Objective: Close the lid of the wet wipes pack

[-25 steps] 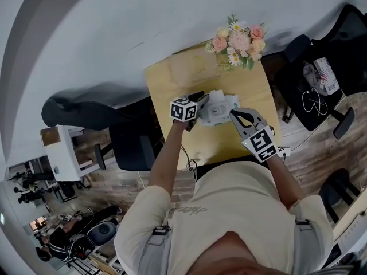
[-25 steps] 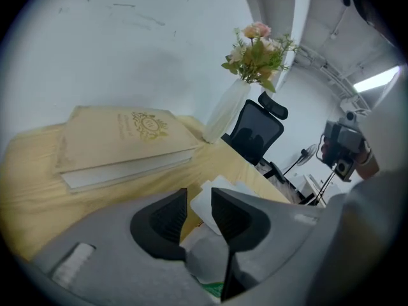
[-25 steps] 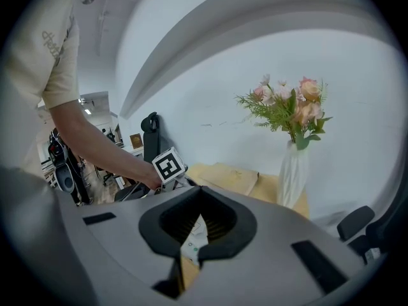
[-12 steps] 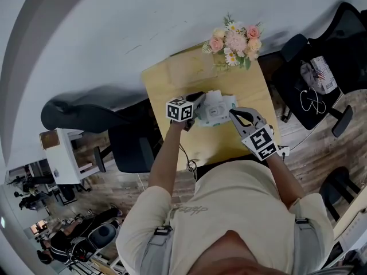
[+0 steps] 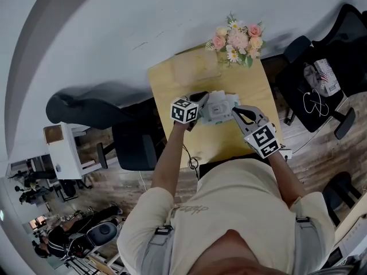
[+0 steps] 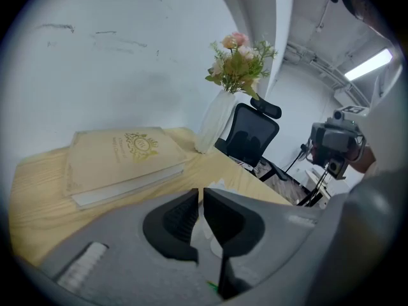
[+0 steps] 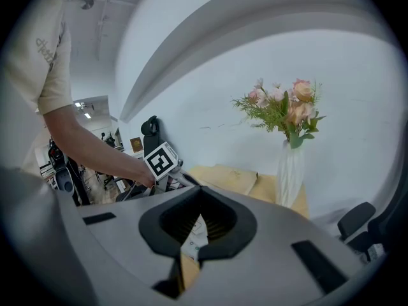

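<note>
The wet wipes pack (image 5: 221, 107) is white with pale green print and lies mid-table on the wooden table (image 5: 252, 87). My left gripper (image 5: 199, 103) rests at the pack's left edge. In the left gripper view, the left gripper (image 6: 200, 193) is shut to a thin slit, with white wipe material (image 6: 217, 185) showing just past the tips. My right gripper (image 5: 236, 113) is at the pack's right edge. In the right gripper view, the right gripper (image 7: 199, 190) is shut tip to tip, and the pack (image 7: 191, 234) shows through the hollow between the jaws. The lid's position is not clear.
A cream book (image 5: 183, 67) lies at the table's far left corner. A white vase of flowers (image 5: 238, 39) stands at the far right corner. Black office chairs (image 5: 86, 110) flank the table. The wall runs right behind it.
Both grippers stay at the pack's two ends; only the head view has shifted slightly.
</note>
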`<state>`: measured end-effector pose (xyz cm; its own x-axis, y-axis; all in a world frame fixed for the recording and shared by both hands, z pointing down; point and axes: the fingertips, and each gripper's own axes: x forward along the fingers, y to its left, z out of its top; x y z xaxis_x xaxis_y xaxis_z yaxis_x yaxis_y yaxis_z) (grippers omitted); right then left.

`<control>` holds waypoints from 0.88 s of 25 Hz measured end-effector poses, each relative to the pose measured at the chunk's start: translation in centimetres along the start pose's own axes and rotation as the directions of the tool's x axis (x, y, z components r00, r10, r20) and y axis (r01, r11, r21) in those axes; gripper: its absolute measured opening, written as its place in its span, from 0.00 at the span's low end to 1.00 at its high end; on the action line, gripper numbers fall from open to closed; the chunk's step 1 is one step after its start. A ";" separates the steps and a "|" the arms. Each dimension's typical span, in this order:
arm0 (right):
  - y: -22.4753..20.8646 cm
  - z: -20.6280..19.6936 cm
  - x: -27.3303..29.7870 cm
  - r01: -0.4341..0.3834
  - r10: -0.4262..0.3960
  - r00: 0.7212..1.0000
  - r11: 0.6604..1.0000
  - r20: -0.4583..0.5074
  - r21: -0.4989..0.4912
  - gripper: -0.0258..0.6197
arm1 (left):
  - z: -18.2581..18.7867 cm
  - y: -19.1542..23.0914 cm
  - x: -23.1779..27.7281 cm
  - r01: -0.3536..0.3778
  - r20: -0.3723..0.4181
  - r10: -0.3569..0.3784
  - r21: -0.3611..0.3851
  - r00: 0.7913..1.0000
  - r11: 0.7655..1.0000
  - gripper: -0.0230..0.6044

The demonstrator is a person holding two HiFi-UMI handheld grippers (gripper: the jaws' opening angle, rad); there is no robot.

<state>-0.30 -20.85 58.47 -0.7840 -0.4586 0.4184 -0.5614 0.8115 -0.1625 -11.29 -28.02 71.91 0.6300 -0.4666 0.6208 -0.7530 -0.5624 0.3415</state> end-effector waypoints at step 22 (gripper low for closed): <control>1.5 0.3 -0.6 -0.003 0.004 1.000 0.999 0.028 -0.034 0.04 | -1.7 -4.5 -1.8 -0.095 -0.128 0.109 0.110 0.986 0.989 0.10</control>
<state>-0.80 -19.48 57.71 -0.7934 -0.4650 0.3929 -0.5496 0.8247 -0.1338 -9.36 -23.53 70.45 0.5148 -0.4338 0.7395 -0.7841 -0.5871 0.2014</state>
